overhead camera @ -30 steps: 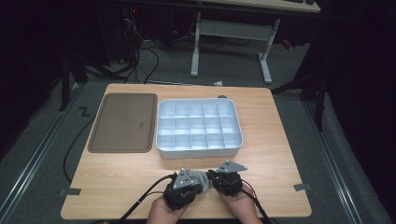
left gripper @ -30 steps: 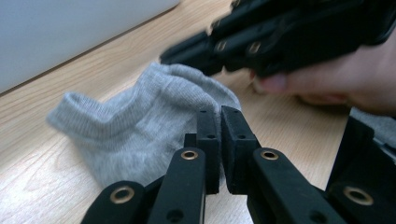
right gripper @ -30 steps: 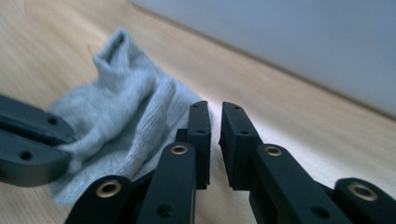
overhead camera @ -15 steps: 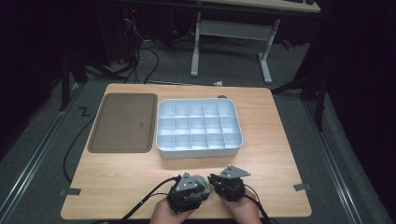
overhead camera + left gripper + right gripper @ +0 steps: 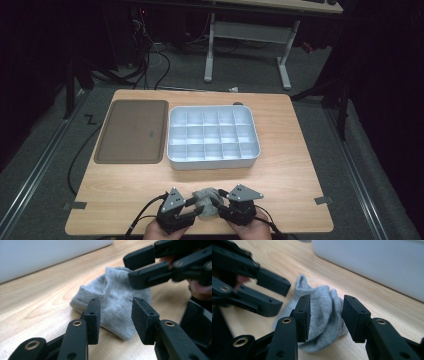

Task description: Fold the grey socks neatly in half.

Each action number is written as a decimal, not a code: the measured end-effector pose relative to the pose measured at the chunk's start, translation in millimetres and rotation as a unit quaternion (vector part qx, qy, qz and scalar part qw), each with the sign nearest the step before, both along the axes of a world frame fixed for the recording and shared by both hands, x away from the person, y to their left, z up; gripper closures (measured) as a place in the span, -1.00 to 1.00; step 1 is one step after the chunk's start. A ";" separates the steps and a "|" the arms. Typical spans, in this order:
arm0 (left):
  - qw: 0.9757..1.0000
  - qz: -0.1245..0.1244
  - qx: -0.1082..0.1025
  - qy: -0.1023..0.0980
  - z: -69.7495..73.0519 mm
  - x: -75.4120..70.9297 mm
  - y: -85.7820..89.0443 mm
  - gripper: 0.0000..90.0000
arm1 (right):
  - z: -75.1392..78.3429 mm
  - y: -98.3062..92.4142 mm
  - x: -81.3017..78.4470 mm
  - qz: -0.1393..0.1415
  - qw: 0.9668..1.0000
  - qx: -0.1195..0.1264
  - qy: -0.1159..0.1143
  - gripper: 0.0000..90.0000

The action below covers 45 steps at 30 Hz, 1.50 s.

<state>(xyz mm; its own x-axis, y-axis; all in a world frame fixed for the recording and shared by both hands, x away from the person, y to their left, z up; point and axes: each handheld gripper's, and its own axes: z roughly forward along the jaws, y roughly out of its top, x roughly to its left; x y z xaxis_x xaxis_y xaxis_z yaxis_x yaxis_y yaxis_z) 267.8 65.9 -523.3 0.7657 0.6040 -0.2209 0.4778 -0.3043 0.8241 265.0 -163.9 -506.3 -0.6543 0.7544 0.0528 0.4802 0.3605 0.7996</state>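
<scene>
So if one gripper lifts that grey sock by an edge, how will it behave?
The sock lies crumpled in soft folds, so it would probably droop limply. Thin knit suggests it is light. Its cloth looks matte, so it is unlikely to slip or roll on the table.

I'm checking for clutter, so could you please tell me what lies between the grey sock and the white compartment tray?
Nothing: in the high view, bare table separates the grey sock from the white compartment tray.

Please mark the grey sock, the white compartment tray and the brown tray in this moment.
grey sock (image 5: pixel 117 300), left gripper view, middle of the crumpled knit.
white compartment tray (image 5: pixel 212 163), high view, near outer wall.
brown tray (image 5: pixel 131 131), high view, flat middle of its bare floor.
</scene>
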 end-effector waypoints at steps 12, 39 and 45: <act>0.999 0.008 0.035 -0.025 -4.2 17.7 -19.9 0.33 | -12.5 0.7 19.8 -0.018 0.999 -0.017 0.031 0.91; 0.995 0.046 0.076 -0.034 -7.1 28.7 -28.5 0.40 | -17.0 -4.9 40.6 -0.010 0.998 -0.026 0.063 0.72; 0.994 0.039 0.095 -0.036 -7.2 29.9 -33.8 0.44 | -17.2 -7.4 19.8 -0.004 0.998 -0.017 0.068 0.71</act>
<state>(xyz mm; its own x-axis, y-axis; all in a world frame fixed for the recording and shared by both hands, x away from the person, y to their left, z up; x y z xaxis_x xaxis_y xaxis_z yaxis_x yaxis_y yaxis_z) 297.8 32.1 -530.4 0.7252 0.6871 -0.0438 0.4473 -0.4219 0.7886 284.8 -171.3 -523.4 -0.6366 0.7626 0.1149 0.5859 0.3814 0.7150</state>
